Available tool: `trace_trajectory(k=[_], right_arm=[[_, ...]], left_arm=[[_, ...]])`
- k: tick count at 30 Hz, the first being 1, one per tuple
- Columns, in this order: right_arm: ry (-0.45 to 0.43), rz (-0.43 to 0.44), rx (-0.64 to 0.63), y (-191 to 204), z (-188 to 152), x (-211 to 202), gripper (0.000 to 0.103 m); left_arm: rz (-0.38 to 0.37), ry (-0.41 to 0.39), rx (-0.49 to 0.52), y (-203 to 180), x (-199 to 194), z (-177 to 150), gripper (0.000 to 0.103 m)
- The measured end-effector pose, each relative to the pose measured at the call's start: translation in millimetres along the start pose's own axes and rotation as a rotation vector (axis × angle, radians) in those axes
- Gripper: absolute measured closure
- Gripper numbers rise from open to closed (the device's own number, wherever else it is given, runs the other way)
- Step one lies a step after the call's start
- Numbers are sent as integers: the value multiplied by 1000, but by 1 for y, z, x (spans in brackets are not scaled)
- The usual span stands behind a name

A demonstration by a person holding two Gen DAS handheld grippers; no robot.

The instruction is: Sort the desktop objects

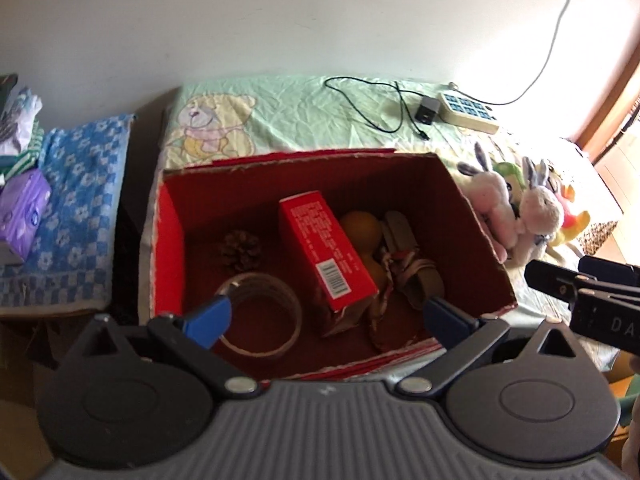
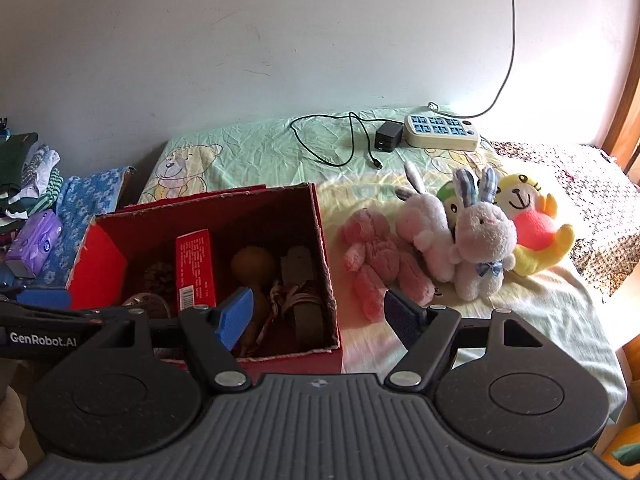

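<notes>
A red cardboard box (image 1: 480,236) (image 2: 326,248) stands open on the green sheet. Inside lie a tape roll (image 1: 260,312), a pine cone (image 1: 241,249), a red carton (image 1: 326,260) (image 2: 195,268), a brown gourd (image 1: 362,232) (image 2: 253,264) and a wooden clip with cord (image 1: 404,268) (image 2: 298,292). My left gripper (image 1: 326,318) is open and empty above the box's near side. My right gripper (image 2: 320,314) is open and empty over the box's right wall. Plush toys lie right of the box: a pink bear (image 2: 374,256), two rabbits (image 2: 428,232) (image 2: 482,240), a green one (image 2: 450,200) and a yellow one (image 2: 532,232).
A power strip (image 2: 442,132) (image 1: 468,112), a black charger (image 2: 388,136) and its cable (image 2: 340,140) lie at the back by the wall. A blue flowered cloth (image 1: 76,216), a purple tissue pack (image 1: 22,212) and folded clothes (image 2: 28,176) sit at the left. The right gripper's body shows in the left wrist view (image 1: 592,292).
</notes>
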State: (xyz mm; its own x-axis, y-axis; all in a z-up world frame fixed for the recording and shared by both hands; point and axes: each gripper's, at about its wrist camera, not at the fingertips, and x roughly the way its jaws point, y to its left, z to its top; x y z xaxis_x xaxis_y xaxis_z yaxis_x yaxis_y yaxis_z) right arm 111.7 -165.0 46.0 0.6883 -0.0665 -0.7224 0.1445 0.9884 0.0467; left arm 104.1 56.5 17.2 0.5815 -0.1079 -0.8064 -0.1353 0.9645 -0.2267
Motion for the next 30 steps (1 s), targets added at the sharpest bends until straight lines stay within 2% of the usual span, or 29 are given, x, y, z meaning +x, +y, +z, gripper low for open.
trace_trajectory(k=[6, 9, 14, 18, 25, 30], right_arm=[[0, 48, -55, 4, 20, 20, 28], [10, 71, -74, 5, 26, 31, 28], [26, 98, -96, 5, 34, 47, 28], [38, 114, -108, 5, 39, 57, 28], [66, 158, -99, 5, 40, 70, 28], [63, 189, -95, 6, 42, 73, 29]], left_arm=[[24, 11, -88, 1, 15, 4, 1], [22, 17, -84, -4, 22, 7, 1], [52, -28, -77, -11, 27, 11, 1], [89, 8, -91, -11, 38, 17, 1], [184, 11, -80, -12, 48, 20, 1], [196, 38, -104, -6, 54, 22, 1]])
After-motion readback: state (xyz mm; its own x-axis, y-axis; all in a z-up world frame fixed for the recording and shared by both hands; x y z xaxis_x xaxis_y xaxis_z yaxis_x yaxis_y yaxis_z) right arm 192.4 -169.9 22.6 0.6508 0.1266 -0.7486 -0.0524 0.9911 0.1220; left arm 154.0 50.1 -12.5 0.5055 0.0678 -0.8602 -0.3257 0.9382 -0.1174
